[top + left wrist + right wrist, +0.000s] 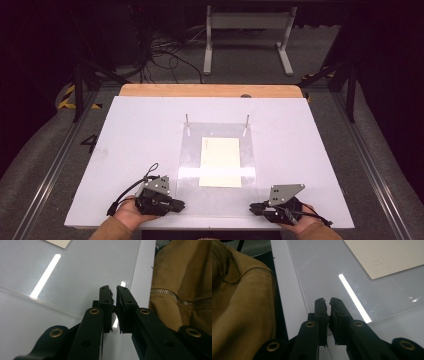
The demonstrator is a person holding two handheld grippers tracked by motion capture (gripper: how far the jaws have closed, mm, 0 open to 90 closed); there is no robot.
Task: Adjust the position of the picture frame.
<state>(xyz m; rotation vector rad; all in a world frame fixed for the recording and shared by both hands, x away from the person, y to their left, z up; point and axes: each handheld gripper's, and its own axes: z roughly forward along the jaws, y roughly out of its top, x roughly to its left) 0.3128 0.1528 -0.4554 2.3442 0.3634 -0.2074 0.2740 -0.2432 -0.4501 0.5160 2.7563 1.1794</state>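
From the high view, a person's two hands rest at the bottom edge of a white table (130, 130), each holding a black gripper. The left gripper (179, 204) sits at lower left of centre, the right gripper (254, 208) at lower right, their tips turned inward toward each other. Between and above them in the frame lies a clear acrylic sheet (217, 200), its long axis running away from the person, with a cream paper sheet (220, 161) on its middle. Two thin metal pins (187, 120) stand at the sheet's far corners. Both grippers are near the sheet's near corners, about equally close; nothing lies between them and the edge.

In the left gripper view, the left gripper (113, 290) has its jaws drawn together with nothing between them, the tips poised over the clear sheet's (82, 277) lower right corner area. The paper's corner (58, 242) peeks in at the upper left of the frame; a tan sleeve (185, 277) fills the right.

In the right gripper view, the right gripper (328, 302) likewise has its jaws together and empty, tips at the sheet's (324, 272) near edge, beside the white table strip (287, 285). The paper (387, 255) lies at upper right, well apart from the tips; tan cloth covers the left. Any lift of the sheet looks likely to start from these near corners.
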